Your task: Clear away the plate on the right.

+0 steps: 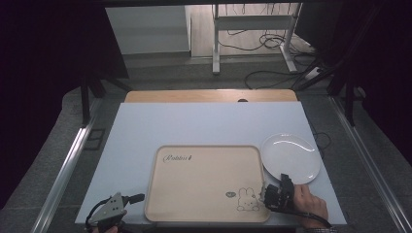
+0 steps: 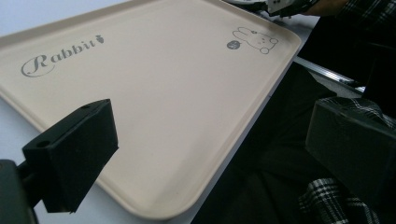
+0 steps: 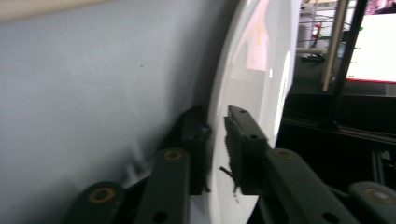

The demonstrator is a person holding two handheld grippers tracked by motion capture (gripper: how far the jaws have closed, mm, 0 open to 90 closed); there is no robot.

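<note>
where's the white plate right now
In the high view the white plate lies on the table's right side, just right of the beige tray, with the right gripper clamped on its near rim.

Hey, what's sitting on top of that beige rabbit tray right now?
Nothing lies on the tray: its surface shows just the printed word and rabbit drawing. The white plate rests beside it on the table, its rim pinched by the right gripper. What's underneath the tray is hidden.

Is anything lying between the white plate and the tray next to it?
Nothing visible. The right tool is shut on the rim of the plate, which lies right beside the tray. The tray's surface is bare.
</note>
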